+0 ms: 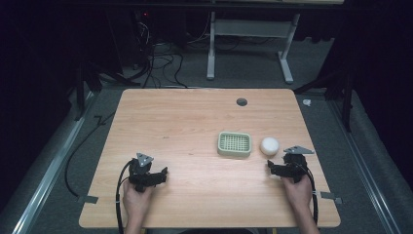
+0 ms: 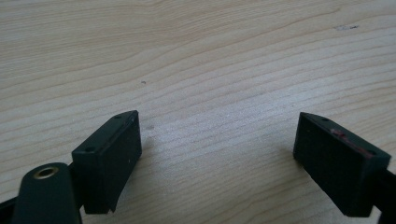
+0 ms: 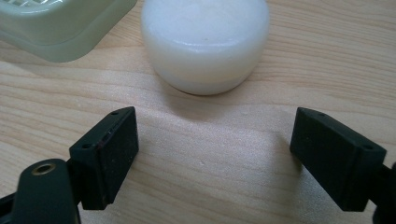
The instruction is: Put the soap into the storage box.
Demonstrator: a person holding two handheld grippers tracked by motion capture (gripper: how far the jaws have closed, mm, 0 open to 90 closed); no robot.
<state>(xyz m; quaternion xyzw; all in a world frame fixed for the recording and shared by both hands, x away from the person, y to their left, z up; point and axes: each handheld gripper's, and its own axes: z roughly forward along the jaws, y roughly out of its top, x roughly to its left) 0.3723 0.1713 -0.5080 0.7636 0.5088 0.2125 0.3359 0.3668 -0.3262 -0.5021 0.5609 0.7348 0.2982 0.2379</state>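
I hold the right tool [image 3: 212, 154] released, jaws spread wide, aimed at the white soap [image 3: 205, 42] at the top centre of its view, ready to straddle it. The soap sits just right of the green dish [image 1: 234, 144]. The left tool [image 1: 155, 176] rests released on the worktop [image 1: 185, 117], lower left.
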